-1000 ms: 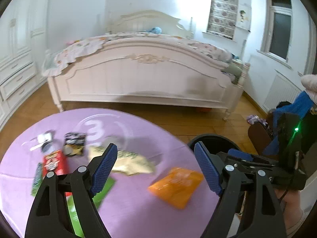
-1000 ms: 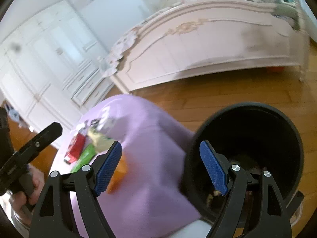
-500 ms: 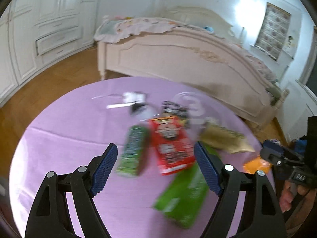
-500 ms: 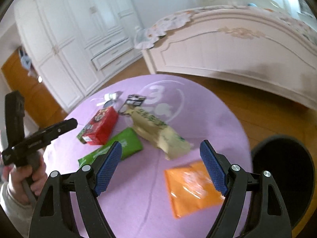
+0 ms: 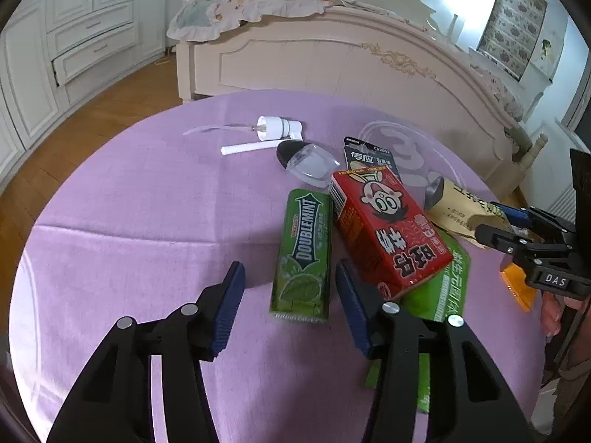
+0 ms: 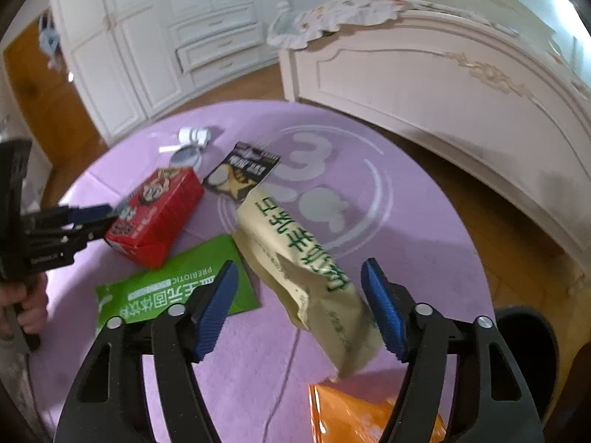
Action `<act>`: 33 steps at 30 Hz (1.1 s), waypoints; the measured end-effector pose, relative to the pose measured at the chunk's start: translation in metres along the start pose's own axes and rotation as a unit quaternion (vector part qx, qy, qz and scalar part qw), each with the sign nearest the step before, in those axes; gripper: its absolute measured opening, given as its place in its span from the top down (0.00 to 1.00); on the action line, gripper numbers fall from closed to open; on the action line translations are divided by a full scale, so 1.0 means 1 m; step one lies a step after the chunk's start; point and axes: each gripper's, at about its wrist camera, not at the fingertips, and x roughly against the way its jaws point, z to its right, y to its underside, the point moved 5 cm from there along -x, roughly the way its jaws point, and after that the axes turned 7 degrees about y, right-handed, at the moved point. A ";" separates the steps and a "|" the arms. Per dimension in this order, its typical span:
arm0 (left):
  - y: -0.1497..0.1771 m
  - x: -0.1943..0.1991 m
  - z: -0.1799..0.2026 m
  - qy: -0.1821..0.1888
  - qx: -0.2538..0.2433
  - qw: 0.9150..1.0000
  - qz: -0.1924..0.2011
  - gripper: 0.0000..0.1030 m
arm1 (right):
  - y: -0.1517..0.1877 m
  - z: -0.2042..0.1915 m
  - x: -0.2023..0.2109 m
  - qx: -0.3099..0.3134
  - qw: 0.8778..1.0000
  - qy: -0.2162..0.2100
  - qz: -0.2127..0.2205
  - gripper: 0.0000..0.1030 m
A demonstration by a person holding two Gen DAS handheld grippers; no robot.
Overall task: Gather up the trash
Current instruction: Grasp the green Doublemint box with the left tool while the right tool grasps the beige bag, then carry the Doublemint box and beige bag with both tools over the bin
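Hovering right over the mess: the left gripper [image 5: 290, 302] has its blue pads on either side of the near end of the green Doublemint gum pack [image 5: 303, 254], and the jaws have just been closing in. There's a visible gap on both sides, so nothing's grasped yet, it's just straddling the pack, which lies flat on the purple tablecloth [image 5: 147, 221].

Same deal on the other side. The right gripper [image 6: 300, 304] hangs over the beige crumpled wrapper [image 6: 306, 262], jaws also just been narrowing, wrapper sitting between the pads but not pinched as far as I can see. An orange packet [image 6: 354, 413] pokes out just below it at the near edge of the table, and the dark rim of a black bin [image 6: 532, 336] peeks in on the floor off to the right.

Next out: a flat green sachet [image 6: 166, 291] with a red carton [image 5: 384, 225] resting partly on it, the carton touching the gum pack's side. Behind those, a black blister card [image 6: 242, 173], a small clear cap with a black end [image 5: 306, 162] and a white pump head with its tube [image 5: 273, 129].

Past the table it's wood floor, then a cream carved bed footboard [image 5: 332, 59], and white wardrobe doors [image 6: 122, 55] along the far wall.
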 end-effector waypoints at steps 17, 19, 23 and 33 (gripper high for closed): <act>-0.006 0.012 0.000 -0.004 0.006 1.000 0.021 0.70 | 0.003 -0.015 0.021 0.001 0.998 -0.065 0.006 0.83; -0.010 0.020 0.005 -0.002 0.006 1.000 0.031 0.70 | 0.003 -0.013 0.028 -0.005 0.998 -0.068 0.015 0.83; -0.019 0.034 0.021 0.007 -0.006 0.999 0.047 0.70 | 0.003 -0.006 0.047 -0.021 0.996 -0.075 0.033 0.83; -0.041 0.041 0.109 0.050 -0.075 0.994 0.066 0.70 | 0.019 0.041 0.090 -0.071 0.993 -0.049 0.075 0.83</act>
